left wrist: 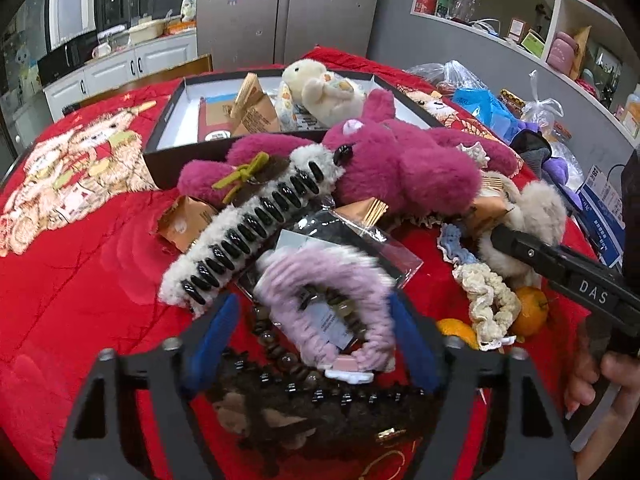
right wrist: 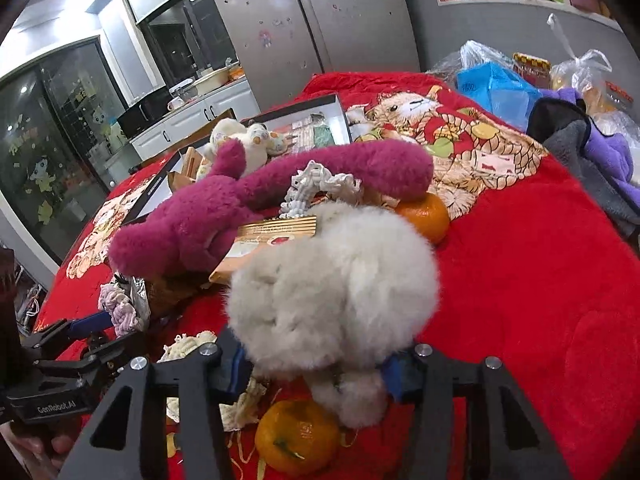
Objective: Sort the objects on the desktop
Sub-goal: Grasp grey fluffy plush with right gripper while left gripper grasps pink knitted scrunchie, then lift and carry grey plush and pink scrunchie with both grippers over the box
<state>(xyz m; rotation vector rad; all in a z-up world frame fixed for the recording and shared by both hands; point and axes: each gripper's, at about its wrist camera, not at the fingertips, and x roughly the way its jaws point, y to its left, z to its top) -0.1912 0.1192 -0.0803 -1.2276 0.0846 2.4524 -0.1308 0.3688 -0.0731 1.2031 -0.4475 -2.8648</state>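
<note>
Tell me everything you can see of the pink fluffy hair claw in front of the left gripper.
The pink fluffy hair claw is an arched clip wrapped in pale lilac plush, slightly blurred. It lies between the blue pads of the left gripper, which flank its two ends; whether they press it is unclear. It rests on a clear plastic packet and brown beads, beside the white toothed claw.

Kitchen backdrop behind the cluttered desk

A steel refrigerator (left wrist: 288, 12) is seen standing at the back, with white cabinets (left wrist: 120, 68) running along to its left under a dark microwave (left wrist: 66, 60). Wall shelves (left wrist: 560, 20) are being filled by boxes and packets on the right, and dark glass doors (right wrist: 52, 148) are shown carrying cartoon stickers in the right wrist view.
</note>
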